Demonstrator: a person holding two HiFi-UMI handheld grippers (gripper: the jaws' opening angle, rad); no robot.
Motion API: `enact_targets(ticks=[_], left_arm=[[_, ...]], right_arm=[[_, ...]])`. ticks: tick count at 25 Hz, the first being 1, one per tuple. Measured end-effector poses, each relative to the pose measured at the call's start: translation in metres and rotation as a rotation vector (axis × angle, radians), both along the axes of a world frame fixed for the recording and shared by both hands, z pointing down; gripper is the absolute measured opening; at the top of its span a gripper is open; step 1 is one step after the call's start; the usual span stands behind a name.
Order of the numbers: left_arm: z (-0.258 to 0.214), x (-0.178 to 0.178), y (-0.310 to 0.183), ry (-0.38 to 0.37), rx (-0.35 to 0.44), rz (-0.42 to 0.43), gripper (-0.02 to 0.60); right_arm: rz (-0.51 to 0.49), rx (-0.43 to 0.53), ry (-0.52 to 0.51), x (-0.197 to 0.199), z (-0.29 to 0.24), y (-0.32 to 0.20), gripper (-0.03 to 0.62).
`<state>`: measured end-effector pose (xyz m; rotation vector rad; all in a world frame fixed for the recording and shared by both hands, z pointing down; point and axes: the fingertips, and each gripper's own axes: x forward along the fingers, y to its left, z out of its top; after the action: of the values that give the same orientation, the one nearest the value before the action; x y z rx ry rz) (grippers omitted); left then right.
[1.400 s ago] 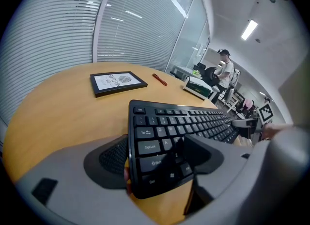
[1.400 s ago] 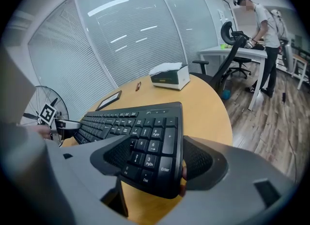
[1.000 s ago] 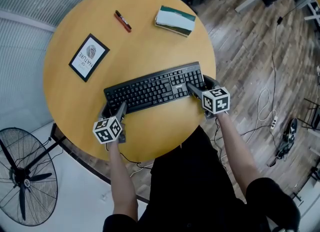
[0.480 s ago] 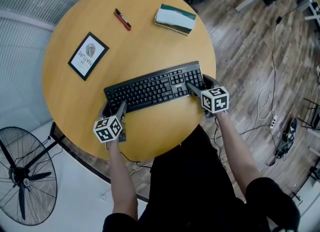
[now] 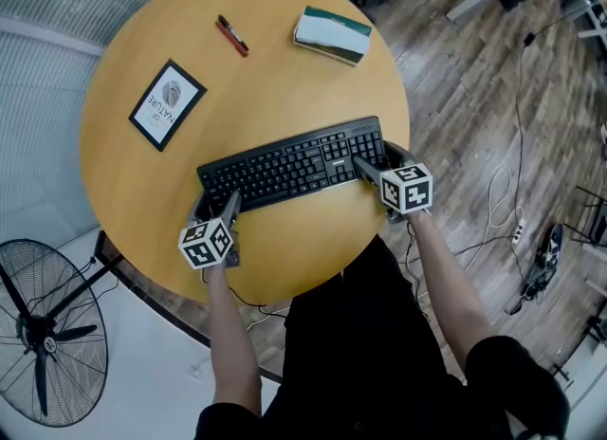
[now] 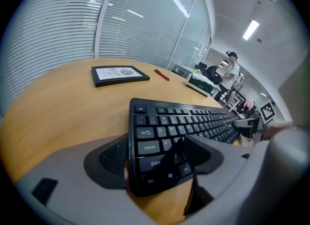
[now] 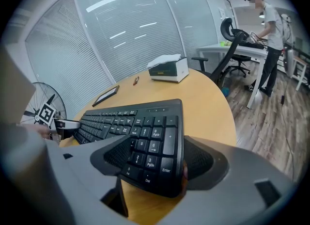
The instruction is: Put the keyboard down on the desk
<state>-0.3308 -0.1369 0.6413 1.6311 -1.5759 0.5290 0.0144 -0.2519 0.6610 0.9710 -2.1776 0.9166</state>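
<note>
A black plastic keyboard [image 5: 294, 165] is clamped at either end by the left claw [image 6: 157, 153] and right claw [image 7: 152, 158], at the near side of a round light-wood worktop [image 5: 285, 78]; grey plank flooring [image 5: 474, 97] and slatted window blinds [image 6: 58, 25] surround it.

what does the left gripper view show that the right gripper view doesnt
Only the left gripper view: the left gripper closed on the Esc and Caps Lock end of the keyboard.
Only the right gripper view: the right gripper closed on the number-pad end, plus the floor fan, the wooden floor and an office chair.
Both: the keyboard, the round table, the framed picture, the red pen and the white box.
</note>
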Motion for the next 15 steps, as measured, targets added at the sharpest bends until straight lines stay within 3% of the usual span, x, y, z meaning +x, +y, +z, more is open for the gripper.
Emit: enact_targets(ticks=[15], left_arm=[[-0.0033, -0.0008, 0.0038, -0.026, 0.026, -0.018, 0.351]], right_arm=[[0.024, 0.015, 0.011, 0.007, -0.0051, 0.0, 0.33]])
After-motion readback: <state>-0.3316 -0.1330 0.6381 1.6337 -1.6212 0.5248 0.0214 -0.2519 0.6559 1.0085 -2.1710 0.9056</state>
